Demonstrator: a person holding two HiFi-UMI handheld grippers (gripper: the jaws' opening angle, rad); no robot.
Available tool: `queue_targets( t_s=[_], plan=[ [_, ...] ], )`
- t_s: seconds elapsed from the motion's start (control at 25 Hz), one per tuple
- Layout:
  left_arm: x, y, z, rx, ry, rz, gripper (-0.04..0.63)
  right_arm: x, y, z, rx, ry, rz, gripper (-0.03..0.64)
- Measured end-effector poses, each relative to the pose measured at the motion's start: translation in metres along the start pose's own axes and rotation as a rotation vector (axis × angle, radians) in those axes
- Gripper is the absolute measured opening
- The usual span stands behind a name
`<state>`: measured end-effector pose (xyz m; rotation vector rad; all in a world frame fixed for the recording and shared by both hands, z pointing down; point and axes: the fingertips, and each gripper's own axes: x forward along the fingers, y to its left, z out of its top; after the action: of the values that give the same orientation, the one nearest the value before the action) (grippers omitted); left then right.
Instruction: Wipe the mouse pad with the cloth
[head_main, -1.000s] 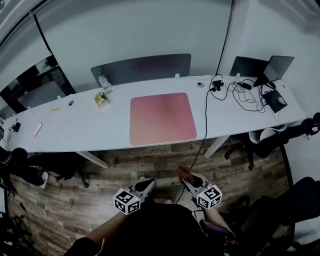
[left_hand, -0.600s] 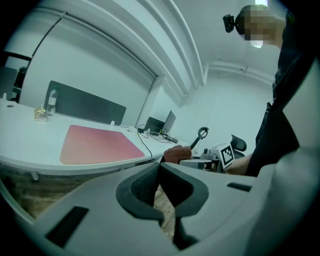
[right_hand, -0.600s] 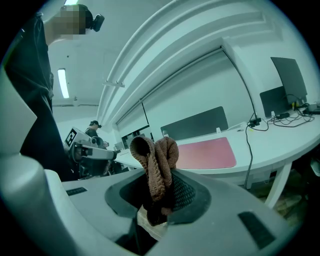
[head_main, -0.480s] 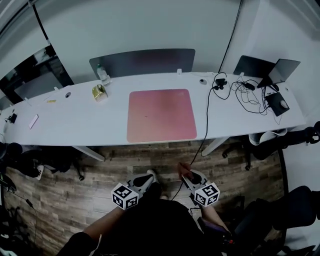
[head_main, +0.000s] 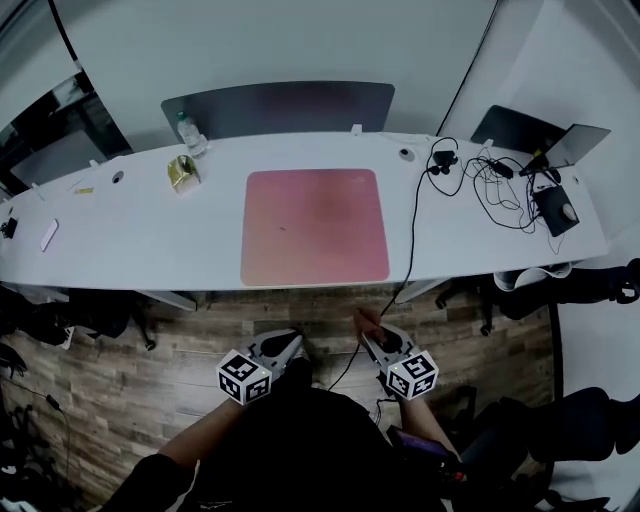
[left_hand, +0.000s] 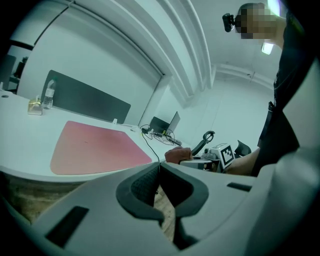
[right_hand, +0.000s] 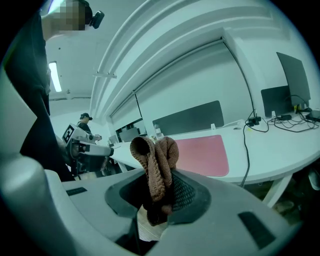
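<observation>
Your right gripper (right_hand: 160, 194) has its jaws clamped on the cloth (right_hand: 156, 155). The left gripper (left_hand: 159, 184) has its jaws together, empty. The pad (head_main: 315, 225) is on the table (head_main: 120, 240) at 12 o'clock, well apart. Looks like the approach step, so carry the cloth forward onto it.

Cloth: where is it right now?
The cloth is bunched between the jaws of the right gripper, held low in front of the person, short of the desk; the pink mouse pad lies ahead.

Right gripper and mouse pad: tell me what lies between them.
Head view: bare wooden floor and the front edge of the white desk lie between the right gripper, shut on the cloth, and the mouse pad; a black cable hangs alongside.
</observation>
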<state>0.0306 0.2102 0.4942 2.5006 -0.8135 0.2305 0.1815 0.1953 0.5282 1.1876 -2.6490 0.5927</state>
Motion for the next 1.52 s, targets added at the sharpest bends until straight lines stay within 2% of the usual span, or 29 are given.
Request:
queue_targets(
  t_s=[0.4, 0.64, 0.96, 1.24, 1.36, 1.52],
  plan=[
    [0.031, 0.022, 0.009, -0.026, 0.035, -0.019, 0.009, 0.015, -0.04, 0.003, 0.023, 0.043, -0.056, 0.115],
    [0.052, 0.027, 0.012, -0.034, 0.066, -0.058, 0.009, 0.022, -0.074, -0.008, -0.061, 0.188, -0.151, 0.115],
    [0.071, 0.049, 0.027, -0.039, 0.083, -0.08, 0.009, 0.036, -0.146, 0.005, -0.165, 0.305, -0.304, 0.116],
    [0.077, 0.076, 0.038, -0.06, 0.086, -0.075, 0.009, 0.065, -0.179, 0.015, -0.308, 0.437, -0.311, 0.115],
    [0.08, 0.087, 0.046, -0.068, 0.081, -0.082, 0.009, 0.075, -0.191, 0.009, -0.304, 0.506, -0.34, 0.115],
    [0.083, 0.101, 0.052, -0.077, 0.083, -0.088, 0.009, 0.083, -0.199, -0.009, -0.247, 0.595, -0.376, 0.115]
  ],
)
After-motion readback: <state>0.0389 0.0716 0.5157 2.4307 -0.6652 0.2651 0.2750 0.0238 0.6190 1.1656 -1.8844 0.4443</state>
